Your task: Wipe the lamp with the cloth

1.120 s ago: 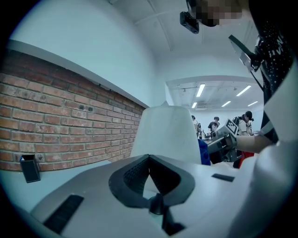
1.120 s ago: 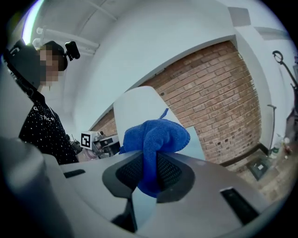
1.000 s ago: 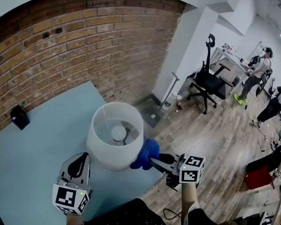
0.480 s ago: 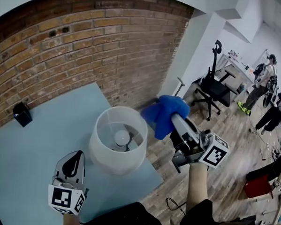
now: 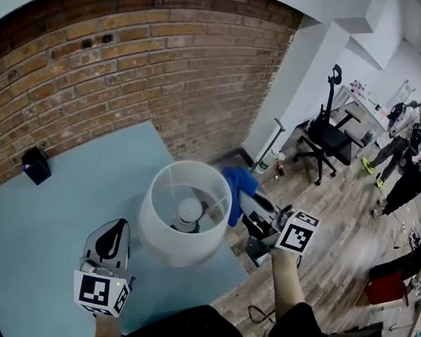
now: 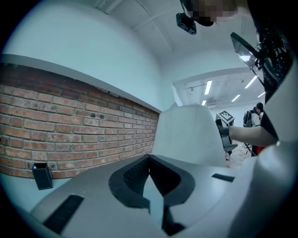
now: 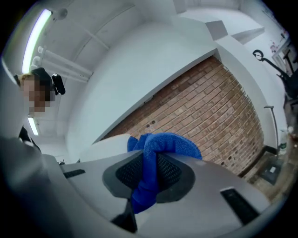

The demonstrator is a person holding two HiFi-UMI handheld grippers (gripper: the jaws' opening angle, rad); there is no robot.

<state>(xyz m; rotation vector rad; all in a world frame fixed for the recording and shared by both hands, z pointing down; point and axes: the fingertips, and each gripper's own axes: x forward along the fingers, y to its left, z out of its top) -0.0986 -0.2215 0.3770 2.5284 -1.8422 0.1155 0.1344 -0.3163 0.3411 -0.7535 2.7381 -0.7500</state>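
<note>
The lamp's white shade [image 5: 182, 215] stands on the light blue table [image 5: 46, 219], with its bulb [image 5: 189, 210] visible from above. My right gripper [image 5: 242, 200] is shut on a blue cloth [image 5: 238, 185], which lies against the right side of the shade near its top rim. In the right gripper view the cloth [image 7: 156, 155] bunches between the jaws, with the shade [image 7: 107, 143] just behind it. My left gripper [image 5: 116, 230] hovers left of the shade and near its base, shut and holding nothing. The left gripper view looks at the shade [image 6: 186, 135] past the closed jaws.
A small black box [image 5: 35, 166] stands at the table's far left by the brick wall [image 5: 145, 69]. The table's right edge [image 5: 237, 261] runs just below the lamp, above a wooden floor. An office chair [image 5: 328, 132] and two people [image 5: 408, 150] are farther right.
My right gripper carried the cloth from the shade's lower right side up above the rim, then down against the shade's upper right side. The left gripper has barely moved.
</note>
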